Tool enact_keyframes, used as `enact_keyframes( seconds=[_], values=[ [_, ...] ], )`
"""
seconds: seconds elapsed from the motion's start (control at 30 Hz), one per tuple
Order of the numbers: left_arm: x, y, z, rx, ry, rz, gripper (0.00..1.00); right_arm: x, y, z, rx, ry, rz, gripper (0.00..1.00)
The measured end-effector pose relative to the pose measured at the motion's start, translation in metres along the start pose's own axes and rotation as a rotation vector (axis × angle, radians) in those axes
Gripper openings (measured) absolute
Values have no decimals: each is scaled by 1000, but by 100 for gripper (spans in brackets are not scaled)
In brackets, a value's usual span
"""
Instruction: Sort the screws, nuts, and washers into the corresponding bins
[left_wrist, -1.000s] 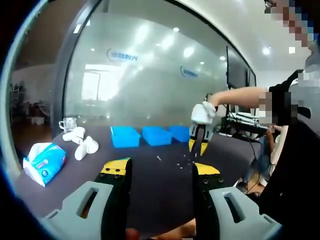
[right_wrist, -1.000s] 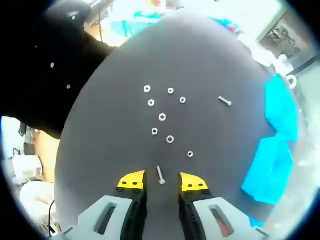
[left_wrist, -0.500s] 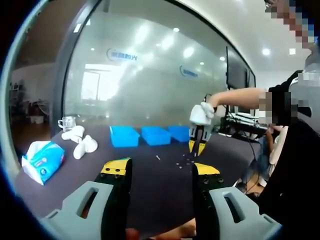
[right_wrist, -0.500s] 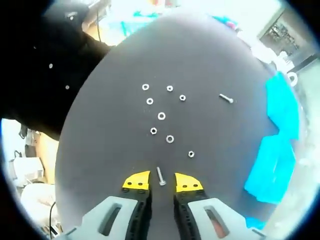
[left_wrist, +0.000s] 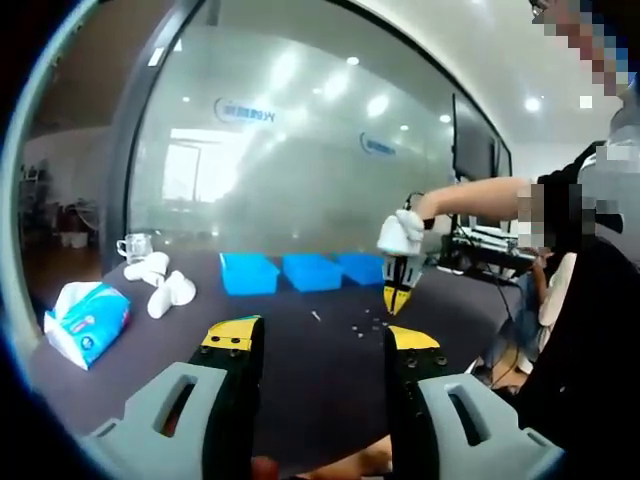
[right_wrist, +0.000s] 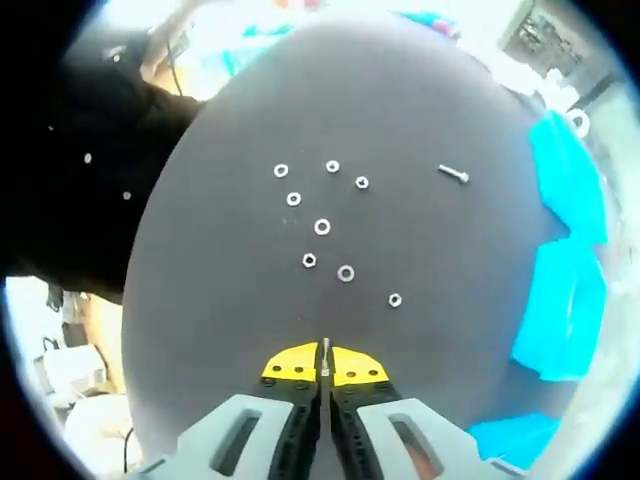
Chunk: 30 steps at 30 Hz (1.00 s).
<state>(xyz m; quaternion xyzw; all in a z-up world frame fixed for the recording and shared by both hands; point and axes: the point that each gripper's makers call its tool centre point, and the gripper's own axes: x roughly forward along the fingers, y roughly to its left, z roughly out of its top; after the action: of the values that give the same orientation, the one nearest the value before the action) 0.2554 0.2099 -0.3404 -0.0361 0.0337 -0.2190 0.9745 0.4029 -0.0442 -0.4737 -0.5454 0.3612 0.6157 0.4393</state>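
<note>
Dark tabletop (right_wrist: 220, 300) | right gripper (right_wrist: 325, 362) pinching a screw (right_wrist: 325, 352) just short of the loose nuts and washers (right_wrist: 322, 227) | blue bins (left_wrist: 312, 270) beyond them | left gripper (left_wrist: 318, 340) spread, holding nothing

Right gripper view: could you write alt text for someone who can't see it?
The right gripper, its yellow-tipped jaws shut on a screw, points down at a dark table. Small nuts and washers and another screw lie scattered beyond it, with blue bins along the right edge.
</note>
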Motion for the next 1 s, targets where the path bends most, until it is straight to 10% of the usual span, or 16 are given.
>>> enact_keyframes(
  seconds=[0.53, 0.87, 1.0],
  values=[
    [12, -9, 5, 7, -7, -48, 46, -53, 19, 4, 307, -438, -155, 0],
    [22, -16, 9, 12, -14, -88, 46, -105, 16, -43, 633, -688, -537, 0],
    [25, -17, 10, 11, -15, -96, 46, -128, 18, -68, 742, -750, -804, 0]
  ],
)
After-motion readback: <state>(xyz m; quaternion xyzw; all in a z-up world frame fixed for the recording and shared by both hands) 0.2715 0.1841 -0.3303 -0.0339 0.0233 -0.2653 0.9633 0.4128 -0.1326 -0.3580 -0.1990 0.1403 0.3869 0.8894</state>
